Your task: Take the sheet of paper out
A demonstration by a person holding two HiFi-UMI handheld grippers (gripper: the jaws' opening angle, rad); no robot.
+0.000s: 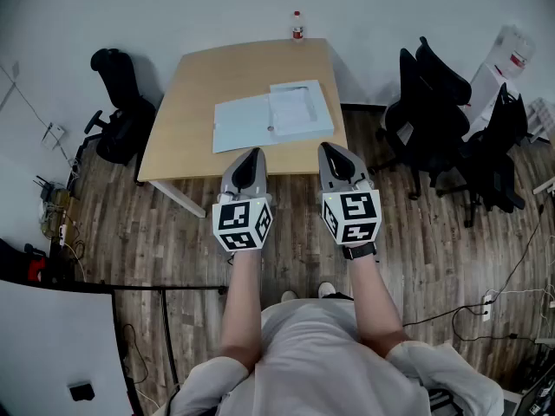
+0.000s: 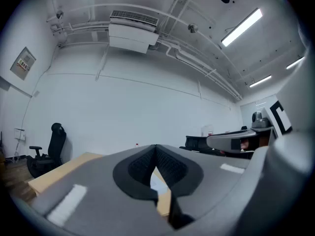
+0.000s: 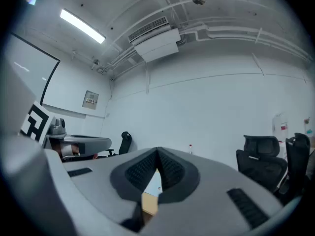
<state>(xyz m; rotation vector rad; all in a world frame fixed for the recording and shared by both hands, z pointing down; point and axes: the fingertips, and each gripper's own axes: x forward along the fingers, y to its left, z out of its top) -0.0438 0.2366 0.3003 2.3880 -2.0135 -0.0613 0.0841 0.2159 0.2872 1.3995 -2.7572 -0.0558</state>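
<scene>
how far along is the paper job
Nothing done: the sheet of paper lies on the open folder on the table. Nothing in hand: left hand-held gripper and right hand-held gripper are shut, empty, not touching the folder. Left: reach, grip, pull it out.

Your sheet of paper [image 1: 293, 108] lies flat, white with faint print, on the right half of the open pale folder [image 1: 238, 125] on the table [image 1: 186, 102].

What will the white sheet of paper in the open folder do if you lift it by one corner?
It will probably flop and bend: the white sheet of paper looks thin and lies flat on the pale blue open folder. It seems very light, so a push may slide it easily. Being flat, it shouldn't roll or tip.
</scene>
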